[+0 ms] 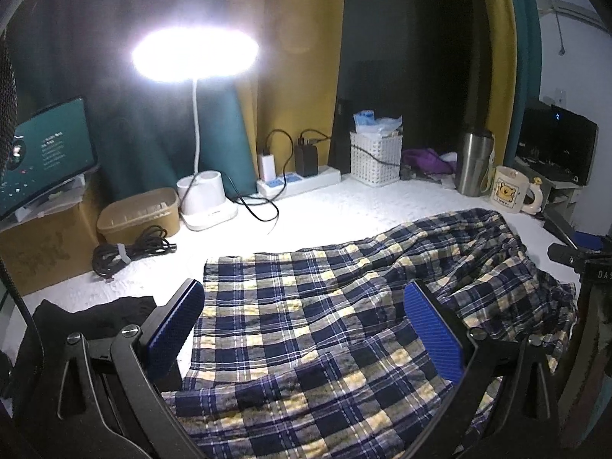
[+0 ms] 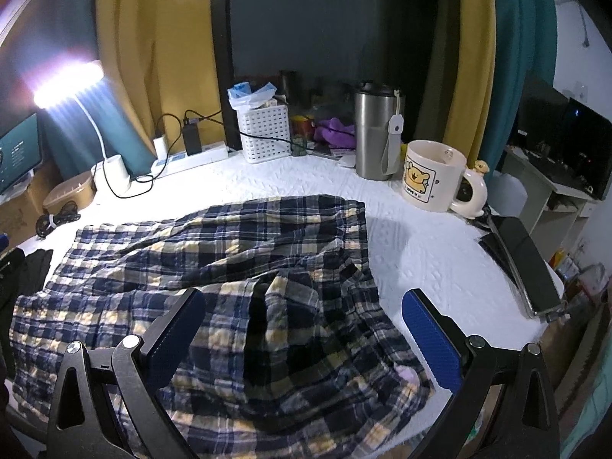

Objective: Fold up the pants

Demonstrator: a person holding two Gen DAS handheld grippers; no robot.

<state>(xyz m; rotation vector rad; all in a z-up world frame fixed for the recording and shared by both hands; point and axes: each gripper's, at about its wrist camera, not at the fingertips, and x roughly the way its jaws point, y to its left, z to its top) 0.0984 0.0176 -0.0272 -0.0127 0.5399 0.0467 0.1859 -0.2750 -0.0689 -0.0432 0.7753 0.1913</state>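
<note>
Navy, white and yellow plaid pants (image 1: 325,317) lie spread and rumpled on the white quilted table (image 1: 336,206). In the left wrist view my left gripper (image 1: 306,329) hovers open over the leg end of the cloth, blue pads wide apart, nothing between them. In the right wrist view the pants (image 2: 214,260) show a bunched waist end near the front. My right gripper (image 2: 304,338) is open just above that bunched part, with its right pad over the pants' right edge. Neither gripper holds the fabric.
A lit white desk lamp (image 1: 195,53), power strip with chargers (image 1: 298,183), white basket (image 1: 376,157), steel tumbler (image 2: 376,134) and bear mug (image 2: 436,176) line the back. A black cloth (image 1: 95,317) and coiled cable (image 1: 130,252) lie left; a black phone-like slab (image 2: 528,267) lies right.
</note>
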